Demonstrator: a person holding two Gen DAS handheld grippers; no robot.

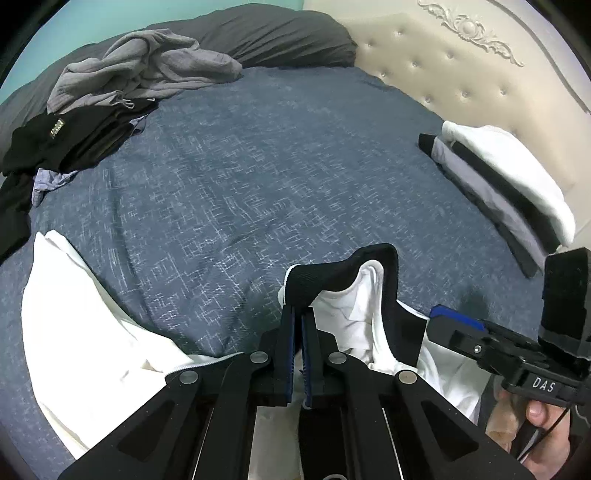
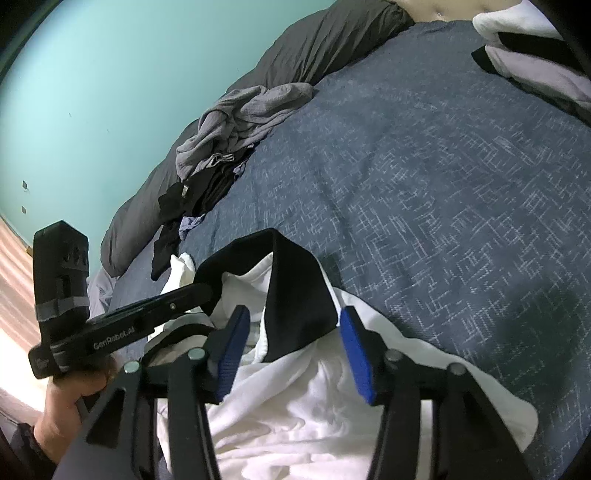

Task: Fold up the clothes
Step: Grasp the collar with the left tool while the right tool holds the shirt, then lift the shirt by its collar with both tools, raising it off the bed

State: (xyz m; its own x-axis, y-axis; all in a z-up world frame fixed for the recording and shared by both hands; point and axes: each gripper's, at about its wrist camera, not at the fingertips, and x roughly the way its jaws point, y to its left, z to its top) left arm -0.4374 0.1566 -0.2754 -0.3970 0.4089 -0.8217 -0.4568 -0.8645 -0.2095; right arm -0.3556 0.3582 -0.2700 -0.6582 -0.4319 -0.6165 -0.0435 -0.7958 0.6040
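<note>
A white garment (image 1: 354,332) with a black collar (image 1: 332,271) lies bunched at the near edge of the blue bedspread (image 1: 258,166). My left gripper (image 1: 298,310) is shut on the collar's left end and holds it raised. In the right wrist view, the right gripper (image 2: 293,314) is open. Its blue pads (image 2: 232,343) stand on either side of a hanging black collar strip (image 2: 295,288), not pressing it. White cloth (image 2: 295,406) spreads beneath it. The left gripper (image 2: 207,291) shows there too, clamped on the collar's other end.
A heap of unfolded grey and black clothes (image 1: 122,85) lies at the far left of the bed. Folded white, black and grey items (image 1: 498,177) are stacked by the tufted headboard (image 1: 461,74). A dark grey duvet (image 1: 258,33) lines the far edge. A hand (image 1: 524,424) holds the right gripper.
</note>
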